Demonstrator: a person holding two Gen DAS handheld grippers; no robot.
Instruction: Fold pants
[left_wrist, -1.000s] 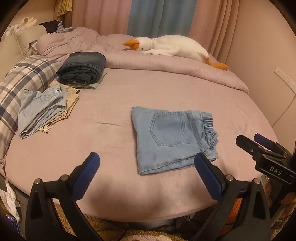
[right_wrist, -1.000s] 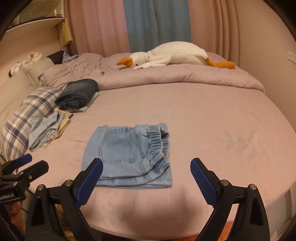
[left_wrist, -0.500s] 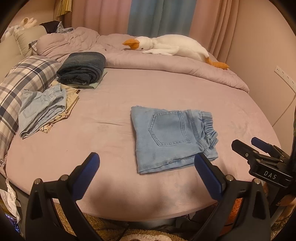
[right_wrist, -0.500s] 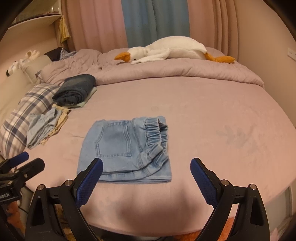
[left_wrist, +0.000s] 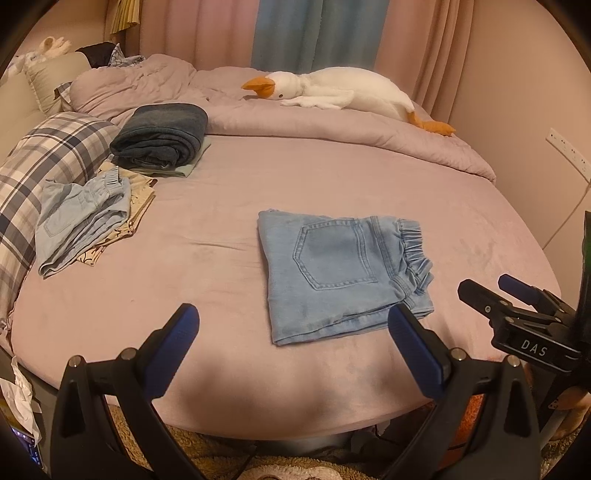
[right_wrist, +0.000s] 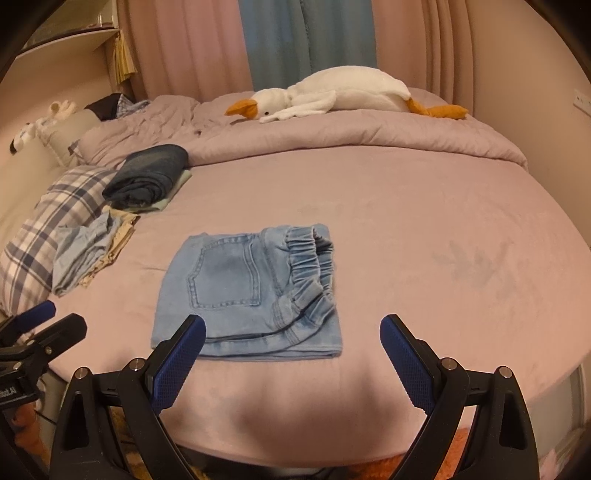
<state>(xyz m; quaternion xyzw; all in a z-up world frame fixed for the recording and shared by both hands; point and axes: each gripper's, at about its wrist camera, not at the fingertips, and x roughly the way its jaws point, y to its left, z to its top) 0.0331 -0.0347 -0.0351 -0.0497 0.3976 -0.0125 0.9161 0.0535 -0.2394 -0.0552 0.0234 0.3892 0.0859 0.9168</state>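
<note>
Left gripper spread wide, blue pads far apart, nothing between them; it hangs over the near edge of the bed, clear of the cloth. Right gripper likewise wide open and empty, also over the near edge. The pants, light blue denim, lie folded into a squarish packet flat on the mauve bed cover. From the right gripper they sit just ahead, toward its left finger, whose tip overlaps the packet's near left corner in the view; whether it touches cannot be told. From the left gripper the same packet lies ahead and toward its right finger, whose tip covers the near right corner in view. Back pocket faces up; elastic waistband bunched along the packet's right edge. Far ahead-left of both grippers: a dark folded garment on a pale one, and nearer, a loose pale blue garment on cream cloth beside a plaid pillow. A plush goose lies on the rumpled duvet at the far side, curtains behind. In the left wrist view the right gripper shows at far right; in the right wrist view the left one at far left.
</note>
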